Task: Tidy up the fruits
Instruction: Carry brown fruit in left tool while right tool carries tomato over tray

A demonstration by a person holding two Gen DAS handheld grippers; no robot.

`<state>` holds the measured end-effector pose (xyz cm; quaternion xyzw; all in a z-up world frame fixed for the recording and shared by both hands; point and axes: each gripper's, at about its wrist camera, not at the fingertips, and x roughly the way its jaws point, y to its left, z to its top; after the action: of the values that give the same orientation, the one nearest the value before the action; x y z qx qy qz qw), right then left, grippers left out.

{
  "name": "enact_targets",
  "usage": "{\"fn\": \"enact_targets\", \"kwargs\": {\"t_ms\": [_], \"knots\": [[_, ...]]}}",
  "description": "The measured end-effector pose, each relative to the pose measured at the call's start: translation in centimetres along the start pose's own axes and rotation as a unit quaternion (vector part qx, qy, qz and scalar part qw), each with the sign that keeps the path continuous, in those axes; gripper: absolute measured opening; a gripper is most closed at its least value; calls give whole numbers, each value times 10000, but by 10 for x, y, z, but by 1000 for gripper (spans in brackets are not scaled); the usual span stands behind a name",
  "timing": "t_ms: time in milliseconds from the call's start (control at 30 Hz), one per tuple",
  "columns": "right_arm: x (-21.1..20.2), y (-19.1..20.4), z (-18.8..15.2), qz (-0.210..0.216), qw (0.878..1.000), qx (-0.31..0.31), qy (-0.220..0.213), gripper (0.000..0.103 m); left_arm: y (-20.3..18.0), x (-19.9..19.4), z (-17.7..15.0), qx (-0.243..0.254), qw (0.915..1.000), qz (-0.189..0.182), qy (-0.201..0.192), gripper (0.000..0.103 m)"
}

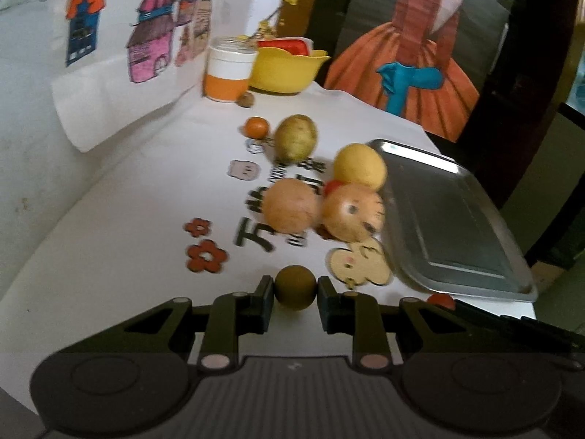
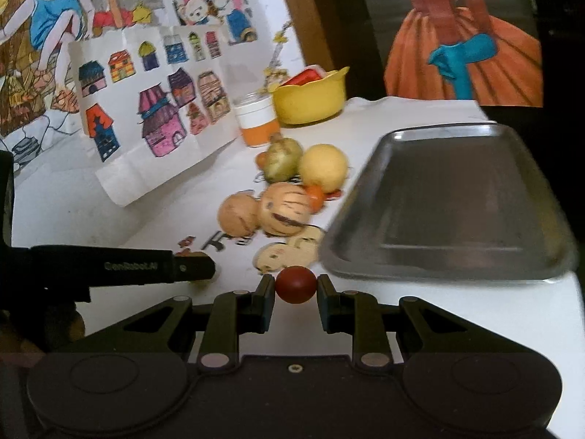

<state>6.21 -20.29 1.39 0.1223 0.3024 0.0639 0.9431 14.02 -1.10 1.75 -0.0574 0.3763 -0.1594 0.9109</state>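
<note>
In the left wrist view my left gripper is shut on a small olive-brown round fruit, held just above the white table. My right gripper is shut on a small dark red fruit near the front corner of the empty metal tray. The same tray lies at the right in the left wrist view. To its left is a cluster of fruit: a yellow round one, a striped one, a peach-coloured one, a greenish oval one and a small orange one.
At the back stand a yellow bowl holding a red packet, a white and orange cup and a small brown nut. Paper drawings lean on the left wall. The table's edge runs just past the tray's right side.
</note>
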Motion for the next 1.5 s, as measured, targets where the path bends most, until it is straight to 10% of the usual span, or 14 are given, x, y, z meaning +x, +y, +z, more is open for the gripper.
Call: {"fn": "enact_targets", "kwargs": {"t_ms": [867, 1500], "knots": [[-98, -112, 41, -205, 9967, 72, -786, 27, -108, 18, 43, 459, 9964, -626, -350, 28], [17, -167, 155, -19, 9948, -761, -676, 27, -135, 140, 144, 439, 9952, -773, -412, 28]]}}
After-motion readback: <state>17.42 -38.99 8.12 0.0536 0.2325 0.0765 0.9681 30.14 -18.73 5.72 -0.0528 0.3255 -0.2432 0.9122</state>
